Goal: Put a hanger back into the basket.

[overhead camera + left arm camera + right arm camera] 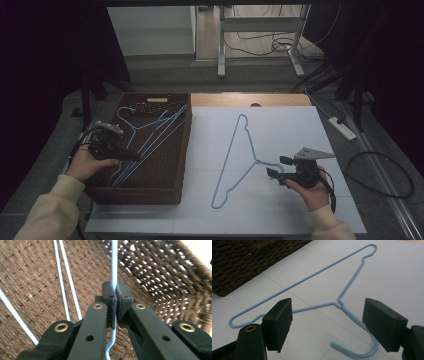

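A light blue wire hanger (235, 155) lies flat on the white table, its hook toward my right gripper (278, 167). That gripper stands open just right of the hook; in the right gripper view the hanger (317, 287) lies beyond the spread jaws and the hook (359, 350) curls between them. Inside the brown woven basket (182, 150) lie more blue hangers (155, 132). My left gripper (131, 156) reaches into the basket and is shut on one hanger's wire (114, 262), which runs straight up from between the pads in the left gripper view.
The basket's woven wall (175, 277) rises close on the right of the left gripper. Other hanger wires (66, 282) lie on the basket floor. A power strip (342, 127) and cables lie on the floor right of the table. A table frame (260, 30) stands behind.
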`<state>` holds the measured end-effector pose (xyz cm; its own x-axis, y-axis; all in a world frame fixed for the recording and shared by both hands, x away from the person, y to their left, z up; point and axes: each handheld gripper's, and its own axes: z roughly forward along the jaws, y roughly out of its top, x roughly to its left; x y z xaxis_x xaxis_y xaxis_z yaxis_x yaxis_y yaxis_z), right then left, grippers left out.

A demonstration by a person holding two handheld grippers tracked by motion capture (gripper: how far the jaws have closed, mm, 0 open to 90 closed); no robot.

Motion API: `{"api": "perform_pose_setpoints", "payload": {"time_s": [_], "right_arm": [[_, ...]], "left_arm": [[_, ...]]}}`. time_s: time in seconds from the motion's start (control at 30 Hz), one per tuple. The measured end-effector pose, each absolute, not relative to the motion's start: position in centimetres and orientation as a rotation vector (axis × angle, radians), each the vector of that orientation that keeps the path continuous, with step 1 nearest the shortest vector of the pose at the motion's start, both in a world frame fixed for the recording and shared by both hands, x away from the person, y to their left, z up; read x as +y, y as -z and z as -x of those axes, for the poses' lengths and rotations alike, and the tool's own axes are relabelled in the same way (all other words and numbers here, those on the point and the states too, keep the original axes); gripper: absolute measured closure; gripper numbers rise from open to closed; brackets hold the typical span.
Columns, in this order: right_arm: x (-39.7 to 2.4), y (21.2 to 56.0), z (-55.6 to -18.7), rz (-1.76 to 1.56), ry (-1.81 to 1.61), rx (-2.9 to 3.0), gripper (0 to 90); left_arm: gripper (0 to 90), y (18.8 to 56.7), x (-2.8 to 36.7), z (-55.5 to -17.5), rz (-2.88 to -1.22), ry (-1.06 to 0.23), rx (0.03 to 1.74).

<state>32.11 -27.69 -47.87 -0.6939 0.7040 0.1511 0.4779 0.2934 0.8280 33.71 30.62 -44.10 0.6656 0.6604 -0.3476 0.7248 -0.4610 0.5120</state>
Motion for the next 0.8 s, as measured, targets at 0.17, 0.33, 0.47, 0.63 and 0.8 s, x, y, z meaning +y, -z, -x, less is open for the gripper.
{"api": "perform_pose_setpoints", "payload": {"time_s": [0.17, 0.33, 0.47, 0.63, 0.8], "right_arm": [[-27.7, 47.9, -32.1, -1.085, -1.352, 2.322, 24.7], [-27.9, 47.9, -32.2, -1.086, -1.353, 2.317, 24.7], [-27.8, 47.9, -32.2, -1.086, -1.348, 2.325, 24.7], [-27.8, 47.9, -32.2, -1.086, -1.347, 2.325, 24.7], [-27.8, 48.0, -32.2, -1.088, -1.346, 2.325, 24.6]], "left_arm": [[86.7, 45.1, 30.8, -34.3, -2.234, 0.063, 1.159], [86.0, 45.1, 31.0, -34.5, -2.250, -0.082, 1.307], [82.2, 45.2, 31.3, -34.7, -2.225, -0.185, 1.437], [65.3, 44.8, 31.5, -34.7, -2.145, -0.318, 1.518], [48.9, 43.5, 31.4, -34.2, -2.097, -0.369, 1.478]]}}
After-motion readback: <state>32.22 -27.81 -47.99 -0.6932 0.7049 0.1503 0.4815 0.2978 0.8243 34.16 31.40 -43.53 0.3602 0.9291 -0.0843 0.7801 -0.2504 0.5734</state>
